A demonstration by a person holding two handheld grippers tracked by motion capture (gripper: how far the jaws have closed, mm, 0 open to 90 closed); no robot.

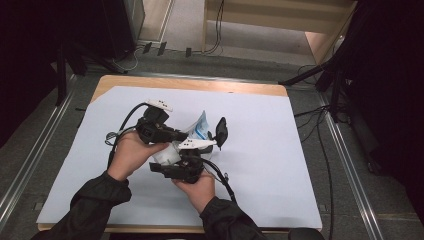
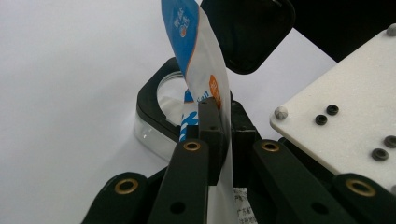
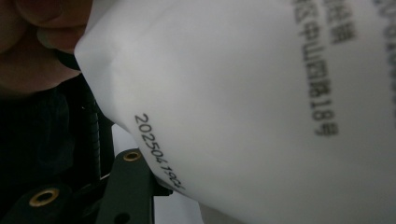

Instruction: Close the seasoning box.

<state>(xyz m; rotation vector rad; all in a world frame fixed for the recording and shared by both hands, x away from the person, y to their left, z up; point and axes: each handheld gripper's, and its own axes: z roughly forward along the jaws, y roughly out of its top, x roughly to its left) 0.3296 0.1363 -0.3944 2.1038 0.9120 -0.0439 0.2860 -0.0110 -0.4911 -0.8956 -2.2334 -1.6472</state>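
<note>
Over the table's middle, both grippers share one white-and-blue pouch [image 1: 199, 126].

Left gripper [image 2: 223, 133] is clamped on the pouch's edge; right gripper [image 1: 172, 165] grips its lower body, jaws half closed. Best to keep the pinch firm and pull apart steadily so the film doesn't slip.

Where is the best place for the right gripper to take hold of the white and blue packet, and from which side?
Probably the free white lower end of the packet, from the person's side: the left gripper already pinches its thin flat middle edge-on.
</note>
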